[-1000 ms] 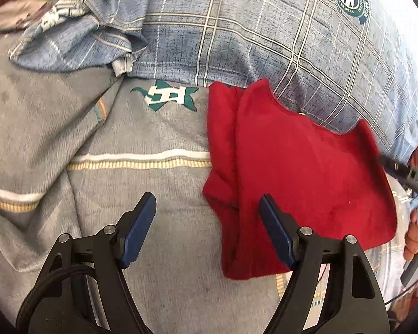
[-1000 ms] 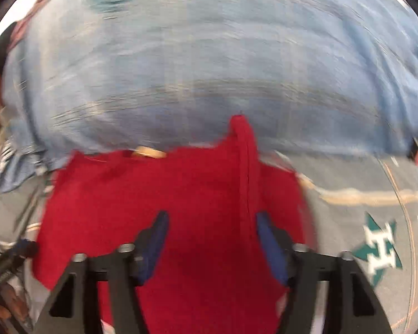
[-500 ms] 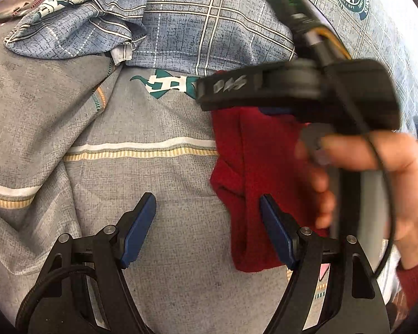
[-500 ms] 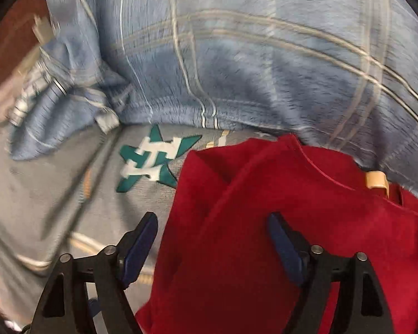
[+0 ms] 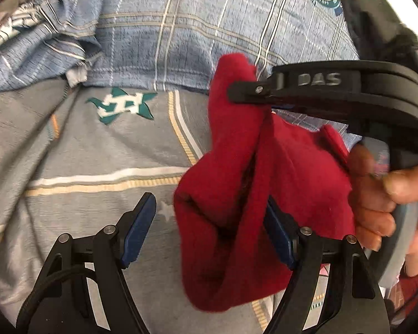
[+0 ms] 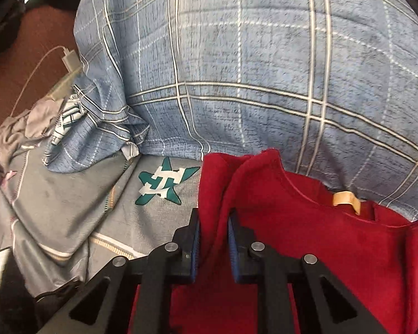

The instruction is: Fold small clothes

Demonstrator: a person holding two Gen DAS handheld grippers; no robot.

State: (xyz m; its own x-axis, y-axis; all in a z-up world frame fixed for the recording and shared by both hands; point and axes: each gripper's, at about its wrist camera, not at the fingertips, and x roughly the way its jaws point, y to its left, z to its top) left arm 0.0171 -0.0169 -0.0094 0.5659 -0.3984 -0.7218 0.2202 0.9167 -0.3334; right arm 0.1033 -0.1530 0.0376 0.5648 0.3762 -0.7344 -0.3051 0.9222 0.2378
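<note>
Your right gripper [image 6: 214,240] is clamped on a bunched fold of the red shirt [image 6: 306,236], lower centre of the right view; in the left view that gripper [image 5: 253,94] holds the fold up at centre right. Your left gripper [image 5: 209,231] gapes wide, the shirt's hanging part [image 5: 237,194] between its fingers and against the right one. Grey sheet [image 5: 83,167] underneath, blue plaid pillow [image 6: 264,69] across the top. Tan label [image 6: 345,199] at the collar.

Our right hand-held gripper [image 6: 214,246] is squeezed almost shut, pinching a fold of red cloth [image 6: 306,236]. Our left hand-held gripper [image 5: 209,233] has its fingers wide apart, just below the right one.
</note>
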